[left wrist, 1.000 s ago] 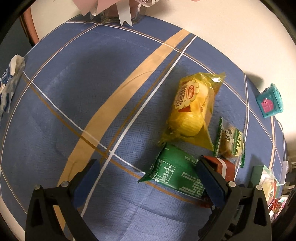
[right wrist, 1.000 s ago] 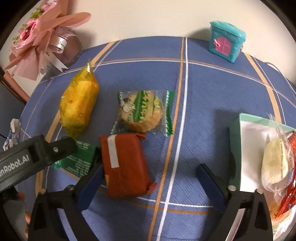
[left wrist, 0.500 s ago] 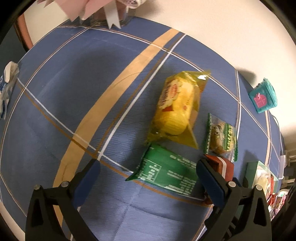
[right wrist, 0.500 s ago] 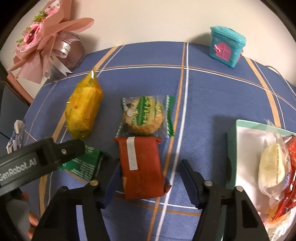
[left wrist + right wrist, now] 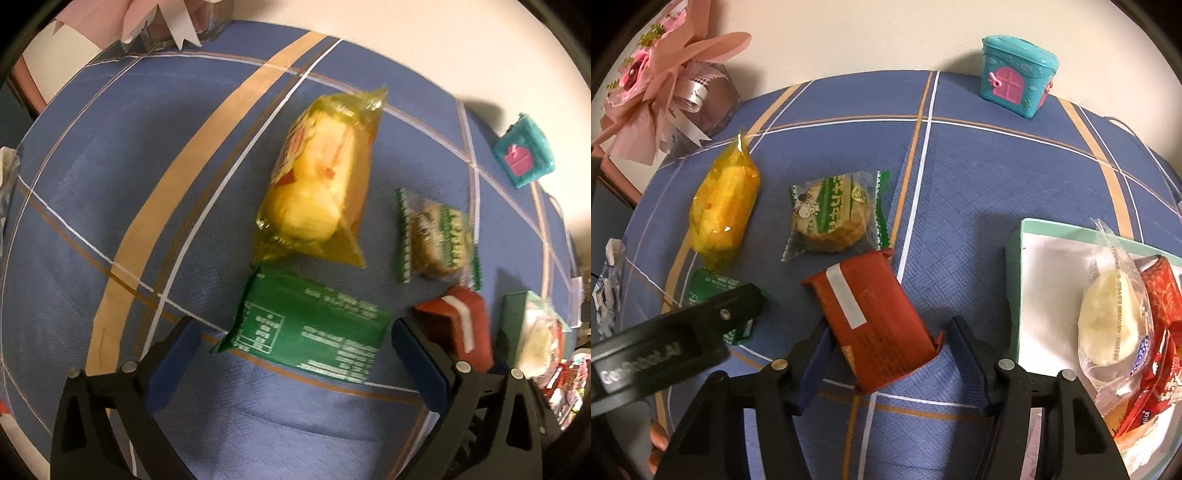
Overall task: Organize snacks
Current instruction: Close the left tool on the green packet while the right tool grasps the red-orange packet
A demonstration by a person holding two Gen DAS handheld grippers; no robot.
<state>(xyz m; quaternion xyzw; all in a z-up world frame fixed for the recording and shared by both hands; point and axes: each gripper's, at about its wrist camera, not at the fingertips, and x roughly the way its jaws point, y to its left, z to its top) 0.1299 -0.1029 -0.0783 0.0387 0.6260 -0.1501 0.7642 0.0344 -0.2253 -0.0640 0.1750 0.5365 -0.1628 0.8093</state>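
Observation:
My right gripper [image 5: 888,341] is shut on a red-brown snack packet [image 5: 871,321], tilted and lifted a little off the blue cloth. My left gripper [image 5: 295,343] is open, its fingers either side of a green packet [image 5: 310,332] without touching it. A yellow chip bag [image 5: 317,184] and a green-striped cracker packet [image 5: 437,236] lie beyond. In the right wrist view the yellow bag [image 5: 724,206] and cracker packet [image 5: 834,218] lie left of centre. A mint-green box [image 5: 1030,258] holding several wrapped snacks stands at the right.
A teal toy house [image 5: 1017,77] stands at the table's far edge by the wall. A pink bouquet [image 5: 661,92] sits at the far left corner. A white-blue wrapper [image 5: 609,291] lies at the left edge. The left gripper's body [image 5: 668,339] crosses the right view's lower left.
My right gripper closed onto the red-brown packet and tilted it up. My left gripper moved forward, bringing the green packet between its open fingers.

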